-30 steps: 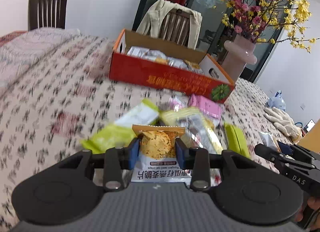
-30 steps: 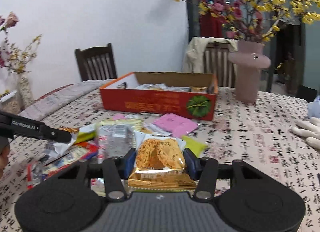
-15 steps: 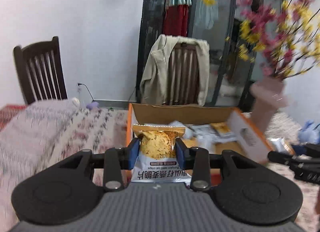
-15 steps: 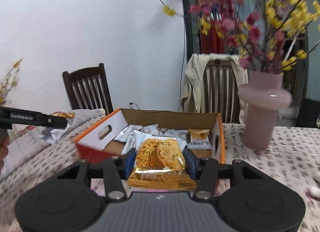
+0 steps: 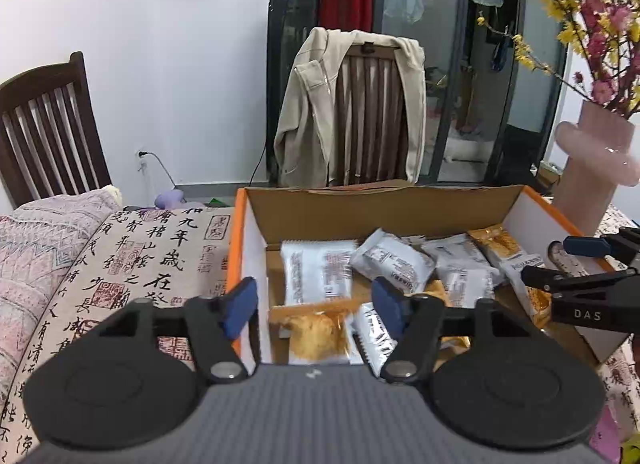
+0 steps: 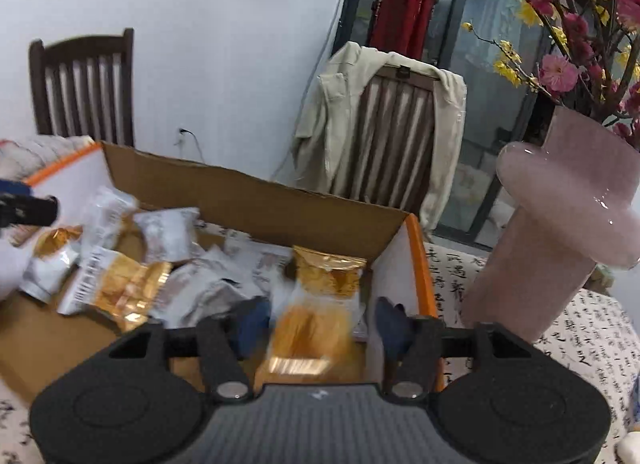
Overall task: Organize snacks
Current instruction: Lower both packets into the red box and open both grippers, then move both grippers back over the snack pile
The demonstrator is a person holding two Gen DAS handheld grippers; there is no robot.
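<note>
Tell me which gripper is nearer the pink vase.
Right. The right gripper, jaws opening over a falling packet, sits at the box end beside the pink vase; the left gripper is at the far end.

Wall (image 5: 180, 44): plain white, a socket with a black cord low down.
Chairs: dark slatted chair (image 5: 44, 132) at left; a second chair (image 5: 368, 120) draped with a beige jacket (image 5: 312, 104).
Doors (image 5: 480, 64): dark-framed glass, clothes hanging behind.
Table: calligraphy-print cloth (image 5: 160, 256); pink vase (image 6: 560, 224) of blossoms.
</note>
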